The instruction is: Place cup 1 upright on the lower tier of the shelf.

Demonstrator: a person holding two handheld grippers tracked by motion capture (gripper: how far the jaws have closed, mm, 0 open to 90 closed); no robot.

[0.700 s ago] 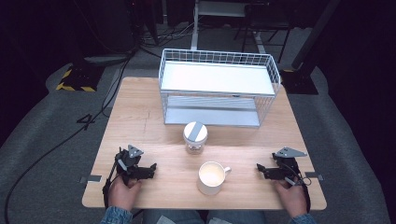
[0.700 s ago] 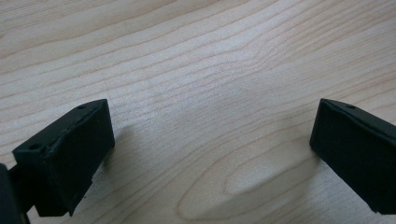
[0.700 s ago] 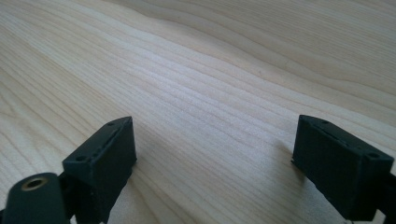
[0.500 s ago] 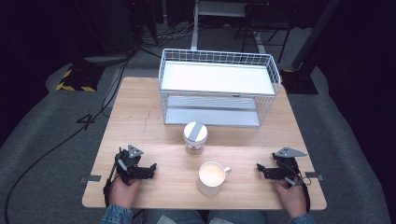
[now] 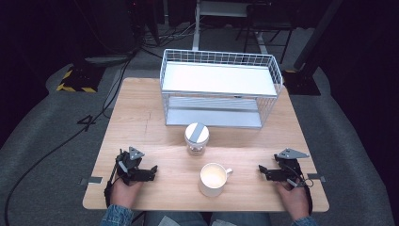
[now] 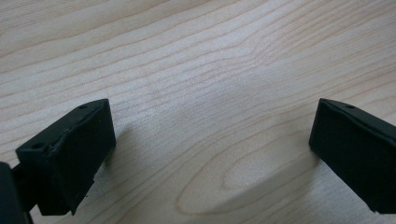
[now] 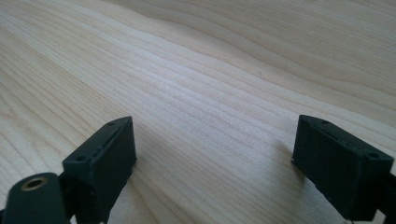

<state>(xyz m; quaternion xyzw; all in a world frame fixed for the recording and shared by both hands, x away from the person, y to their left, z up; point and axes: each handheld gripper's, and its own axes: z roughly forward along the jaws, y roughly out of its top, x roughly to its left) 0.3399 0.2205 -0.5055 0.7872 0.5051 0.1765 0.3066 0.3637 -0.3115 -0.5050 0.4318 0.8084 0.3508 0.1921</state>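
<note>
While both hands rest low on the near edge of the table (image 5: 141,122), nothing is held, so the work looks to be at its very start. At near left the left tongs (image 5: 151,173) lie with jaws wide apart over bare wood, pointing right. Between the two hands stands the mug (image 5: 212,179), white, upright, its handle turned right; just beyond it is the jar (image 5: 196,138), lid on, with the wire rack (image 5: 221,89) farther back. At near right the right tongs (image 5: 261,171), jaws likewise spread, point left at the mug. Next, I judge, one of them must reach inward and close on the mug or jar.
</note>
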